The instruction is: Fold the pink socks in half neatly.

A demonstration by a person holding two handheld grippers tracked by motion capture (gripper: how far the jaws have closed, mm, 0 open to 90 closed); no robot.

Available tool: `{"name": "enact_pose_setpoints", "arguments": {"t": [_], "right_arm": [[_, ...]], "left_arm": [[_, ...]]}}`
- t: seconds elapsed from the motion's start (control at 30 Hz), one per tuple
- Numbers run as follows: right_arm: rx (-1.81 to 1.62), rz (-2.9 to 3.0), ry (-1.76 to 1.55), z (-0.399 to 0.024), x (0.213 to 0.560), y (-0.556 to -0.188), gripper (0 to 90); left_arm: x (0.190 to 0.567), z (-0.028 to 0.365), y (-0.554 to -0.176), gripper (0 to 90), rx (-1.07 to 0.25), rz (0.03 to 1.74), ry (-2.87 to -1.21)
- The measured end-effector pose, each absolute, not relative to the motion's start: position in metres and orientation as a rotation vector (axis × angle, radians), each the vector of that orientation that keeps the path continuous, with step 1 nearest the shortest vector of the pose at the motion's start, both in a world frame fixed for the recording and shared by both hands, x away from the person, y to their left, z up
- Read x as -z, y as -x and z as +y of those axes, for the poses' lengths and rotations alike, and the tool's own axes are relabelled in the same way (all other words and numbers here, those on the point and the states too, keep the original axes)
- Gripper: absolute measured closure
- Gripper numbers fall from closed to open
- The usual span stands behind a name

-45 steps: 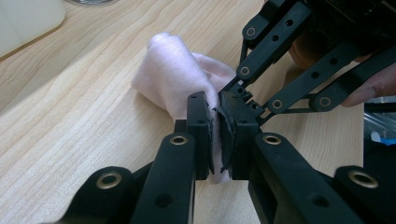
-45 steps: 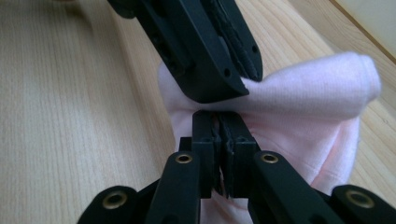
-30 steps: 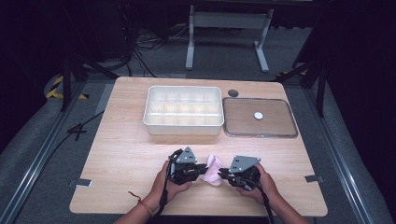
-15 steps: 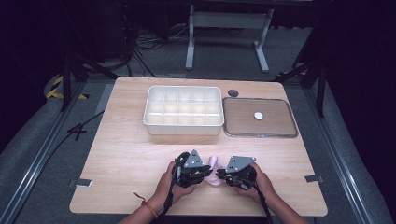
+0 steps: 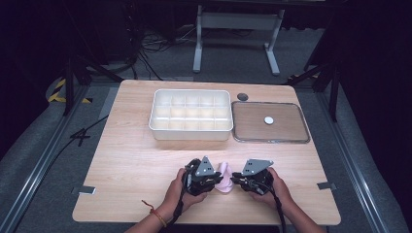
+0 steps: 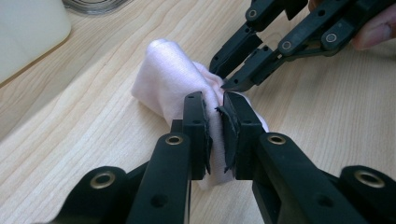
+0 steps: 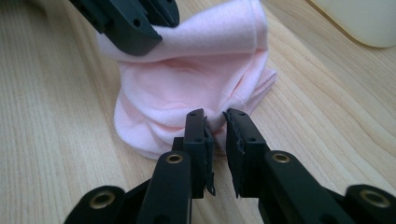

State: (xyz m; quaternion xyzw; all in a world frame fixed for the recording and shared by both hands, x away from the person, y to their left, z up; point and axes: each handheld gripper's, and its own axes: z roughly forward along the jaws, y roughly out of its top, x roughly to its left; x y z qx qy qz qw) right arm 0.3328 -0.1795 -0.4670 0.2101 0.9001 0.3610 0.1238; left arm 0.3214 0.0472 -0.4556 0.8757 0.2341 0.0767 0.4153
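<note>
A small pink cloth (image 5: pixel 225 174) is bunched near the front edge of the tabletop (image 5: pixel 131 155), between the two tools. The left gripper (image 6: pixel 215 109) is closed narrowly on a fold of it, and the right gripper (image 7: pixel 217 122) is likewise nipped onto its edge. Judging from this, a fold or stretch is under way; both pinches should be kept firm and moved evenly so neither slips. Both hands are held low, the tools pointed inward at each other.
</note>
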Motion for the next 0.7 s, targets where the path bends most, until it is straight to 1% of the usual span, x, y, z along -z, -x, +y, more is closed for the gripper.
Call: {"name": "enact_pose_setpoints", "arguments": {"t": [0.4, 0.53, 0.57, 0.7], "right_arm": [[-1.066, 2.619, -0.623, -0.180, 0.466, -0.335, 77.7], [-1.122, 2.574, -0.650, -0.186, 0.458, -0.336, 78.1], [-1.191, 2.538, -0.680, -0.188, 0.453, -0.337, 78.3], [-1.240, 2.516, -0.634, -0.184, 0.448, -0.336, 78.5]], "left_arm": [[0.464, 0.035, -0.316, 77.8, -0.196, 0.555, -2.242], [0.466, 0.033, -0.316, 77.7, -0.197, 0.558, -2.239], [0.466, 0.033, -0.316, 77.6, -0.202, 0.558, -2.243], [0.467, 0.032, -0.316, 76.4, -0.198, 0.559, -2.250]]}}
